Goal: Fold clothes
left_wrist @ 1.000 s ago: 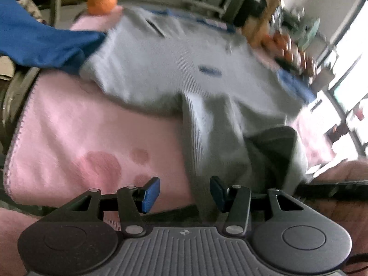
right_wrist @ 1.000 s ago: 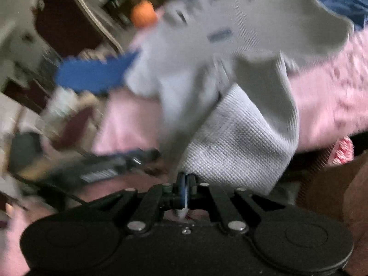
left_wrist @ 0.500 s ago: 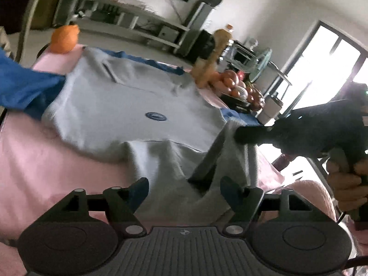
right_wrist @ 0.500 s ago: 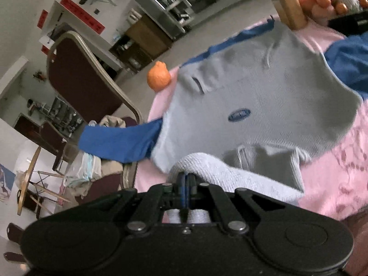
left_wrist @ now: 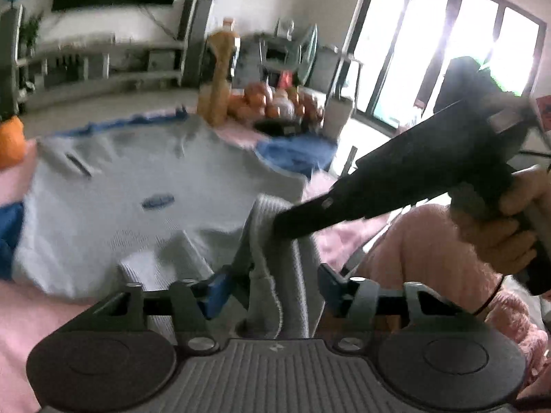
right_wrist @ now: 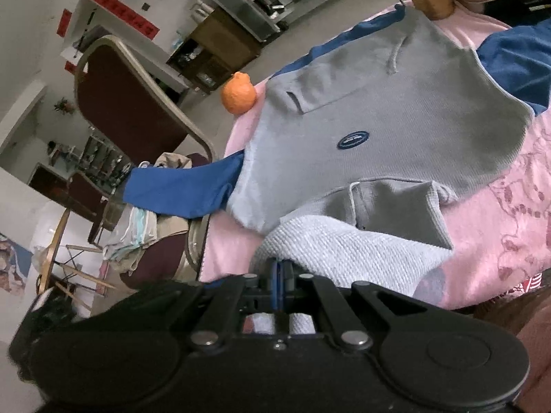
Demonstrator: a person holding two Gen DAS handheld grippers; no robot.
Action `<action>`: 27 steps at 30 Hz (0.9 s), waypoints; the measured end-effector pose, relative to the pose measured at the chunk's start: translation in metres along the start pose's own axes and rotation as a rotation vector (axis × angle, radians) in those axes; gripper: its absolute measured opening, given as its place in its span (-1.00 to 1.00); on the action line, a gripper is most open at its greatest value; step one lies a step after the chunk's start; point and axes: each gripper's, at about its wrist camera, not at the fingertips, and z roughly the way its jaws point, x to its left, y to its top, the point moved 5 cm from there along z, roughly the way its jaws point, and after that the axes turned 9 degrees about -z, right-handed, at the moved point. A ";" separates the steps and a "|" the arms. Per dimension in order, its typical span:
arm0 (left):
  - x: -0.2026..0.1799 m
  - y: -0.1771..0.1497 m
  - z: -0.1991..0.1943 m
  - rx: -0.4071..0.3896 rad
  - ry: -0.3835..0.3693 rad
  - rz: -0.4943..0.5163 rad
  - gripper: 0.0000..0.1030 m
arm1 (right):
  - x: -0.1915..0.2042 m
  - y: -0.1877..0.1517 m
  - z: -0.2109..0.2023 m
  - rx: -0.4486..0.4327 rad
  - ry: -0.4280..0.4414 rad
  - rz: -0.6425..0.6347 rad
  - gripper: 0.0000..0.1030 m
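Pink cloth [right_wrist: 509,213] over the bench, with a grey sweater [right_wrist: 396,110] spread flat across it, blue oval badge [right_wrist: 353,138] near the middle of the chest. Blue garment [right_wrist: 179,186] poking out from under the sweater's side and trailing off the bench edge toward a dark red chair [right_wrist: 127,103]. Orange fruit [right_wrist: 238,93] just beside the sweater's far corner; bottle [left_wrist: 220,75] and a heap of fruit [left_wrist: 275,101] at the far end, bright windows behind. Near hem of the sweater lifted off the cloth in a raised fold. Right tongs [right_wrist: 280,272] clamped fully together on that ribbed hem, held in a hand [left_wrist: 506,227] with a pink sleeve [left_wrist: 430,251] behind it. Left tongs [left_wrist: 272,285] partly spread and closing, the hanging fold of sweater between the blue pads [left_wrist: 215,290]; left pad touching fabric, right pad apparently just clear of it.
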 end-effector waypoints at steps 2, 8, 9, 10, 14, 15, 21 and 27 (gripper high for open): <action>0.004 0.000 0.006 0.025 -0.011 -0.008 -0.28 | 0.002 -0.001 -0.003 -0.003 0.006 -0.011 -0.97; 0.009 0.000 0.002 0.047 -0.107 -0.056 -0.53 | -0.001 -0.006 -0.012 -0.009 0.036 -0.015 -0.97; 0.010 0.000 0.001 0.046 -0.118 -0.071 -0.52 | -0.002 -0.007 -0.012 -0.010 0.041 -0.013 -0.97; 0.012 0.000 -0.001 0.045 -0.127 -0.087 -0.50 | -0.003 -0.007 -0.013 -0.010 0.046 -0.010 -0.97; 0.018 -0.003 -0.001 0.059 -0.105 -0.114 -0.50 | -0.008 -0.012 -0.018 -0.016 0.063 0.009 -0.97; 0.016 -0.004 0.001 0.069 -0.090 -0.096 -0.50 | -0.009 -0.012 -0.019 -0.018 0.065 0.015 -0.97; -0.007 -0.012 0.007 0.096 0.002 0.089 -0.86 | -0.009 -0.013 -0.021 -0.032 0.072 0.025 -0.97; -0.011 0.009 -0.020 0.024 -0.101 0.084 -0.95 | -0.013 -0.014 -0.027 -0.051 0.059 0.024 -0.96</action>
